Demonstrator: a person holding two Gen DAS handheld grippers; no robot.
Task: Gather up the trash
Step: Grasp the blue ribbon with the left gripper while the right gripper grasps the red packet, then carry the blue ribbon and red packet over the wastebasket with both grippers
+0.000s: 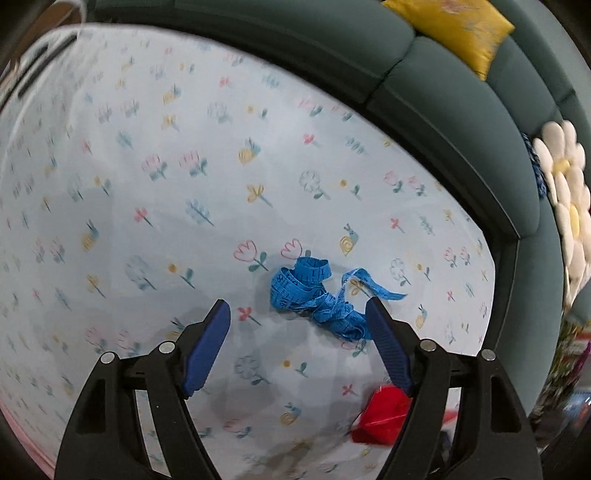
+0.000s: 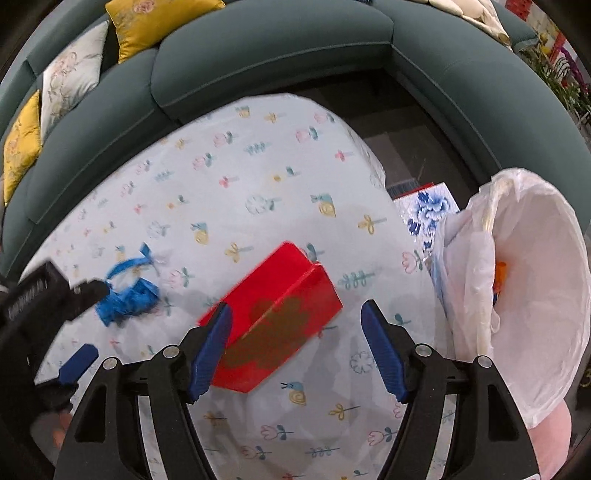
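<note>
A crumpled blue measuring tape [image 1: 314,291] lies on the floral tablecloth [image 1: 147,221]. My left gripper [image 1: 297,302] hangs over it, pointing steeply down, jaws open, and the tape sits just ahead of the right fingertip. A red box [image 2: 273,314] with a brown flower print lies on the cloth. My right gripper [image 2: 295,304] is open above it, nothing pressed between the pads. The right wrist view also shows the left gripper [image 2: 85,326] by the tape [image 2: 125,295]. The red box [image 1: 380,417] shows low in the left wrist view.
A bin lined with a white plastic bag [image 2: 535,295] stands past the table's right edge, holding some orange and blue scraps. A blue-and-white floral package [image 2: 428,210] lies on the floor beside it. A green sofa [image 2: 277,44] with yellow cushions [image 2: 159,22] curves around the table.
</note>
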